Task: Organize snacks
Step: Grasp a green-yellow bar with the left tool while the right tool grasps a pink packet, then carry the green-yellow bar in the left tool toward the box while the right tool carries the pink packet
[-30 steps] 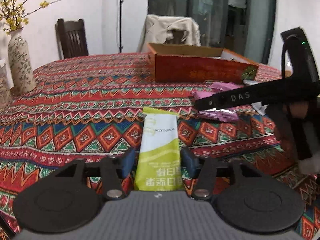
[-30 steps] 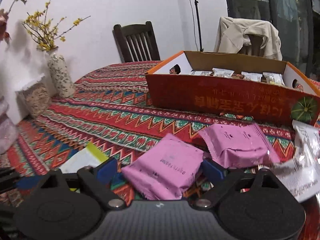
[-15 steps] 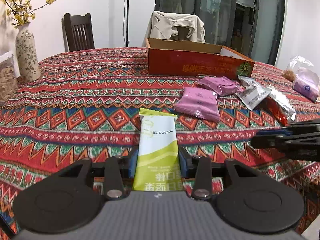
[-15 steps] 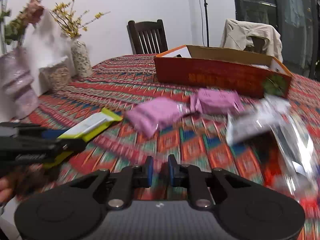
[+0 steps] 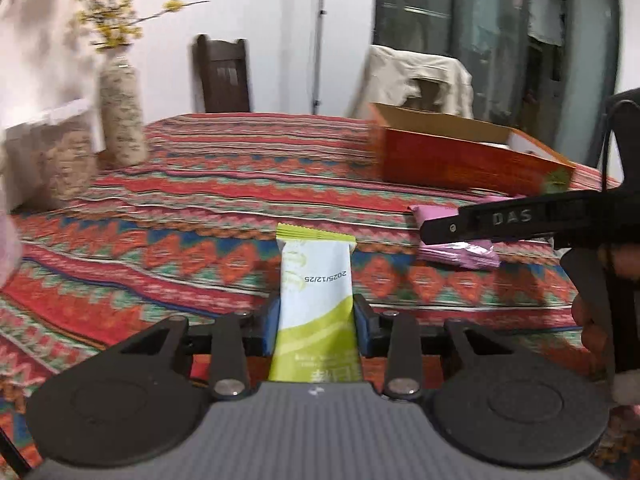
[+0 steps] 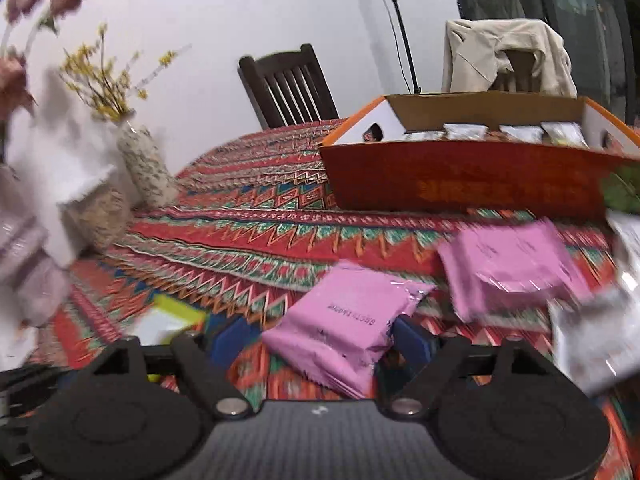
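The left claw pinches the green sachet while the right claw, jaws just reopened, straddles a pink packet unclamped; closing off-centre could crush or squirt it across the surface.

Left claw clamped, right claw agape

A woven, matt patterned cloth covers the counter. The near pink snack packet is glossy crinkled film, as is the green-and-white sachet. The far orange box looks like matt cardboard. The far chair is dark wood; the left vase looks like speckled ceramic.
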Available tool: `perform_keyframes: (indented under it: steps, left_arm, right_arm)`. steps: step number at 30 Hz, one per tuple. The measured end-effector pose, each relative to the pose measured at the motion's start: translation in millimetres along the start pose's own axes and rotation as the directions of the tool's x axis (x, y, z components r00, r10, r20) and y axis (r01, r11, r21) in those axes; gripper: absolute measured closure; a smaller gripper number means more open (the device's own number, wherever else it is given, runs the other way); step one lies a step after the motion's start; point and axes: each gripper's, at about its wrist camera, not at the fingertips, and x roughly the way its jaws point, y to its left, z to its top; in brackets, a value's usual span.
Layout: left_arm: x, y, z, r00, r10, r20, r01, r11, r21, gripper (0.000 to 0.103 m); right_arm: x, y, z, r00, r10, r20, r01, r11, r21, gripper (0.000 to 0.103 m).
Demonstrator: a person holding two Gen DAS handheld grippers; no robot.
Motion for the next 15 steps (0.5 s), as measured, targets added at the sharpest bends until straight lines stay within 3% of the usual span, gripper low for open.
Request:
perform_keyframes:
  steps: [3,8,10,11,15]
  left_arm:
    - [3,15,0,1.0,0.025,-0.012,-0.025,0.999,-0.023,0.066]
    - [8,28,-2,0.999,0.035,-0.022,-0.036,0.998,-0.054,0.066]
    - [6,27,-2,0.999,0.04,-0.015,-0.041,0.998,-0.046,0.066]
    - [5,24,-2,0.999,0.045,-0.012,-0.046,0.998,-0.037,0.066]
    - [-7,7,-3,1.0,0.019,-0.009,-0.019,1.0,-0.003,0.066]
  right_arm:
    - [28,24,6,0.999,-0.052,-0.009,0.051,0.995,-0.091,0.023]
    - [51,40,15,0.996,-0.088,-0.018,0.085,0.986,-0.146,0.024]
    - [55,42,17,0.994,-0.108,-0.013,0.104,0.98,-0.17,0.03]
    - [55,42,16,0.993,-0.12,-0.006,0.117,0.975,-0.187,0.041]
    - [32,35,5,0.996,-0.089,-0.006,0.086,0.975,-0.204,0.042]
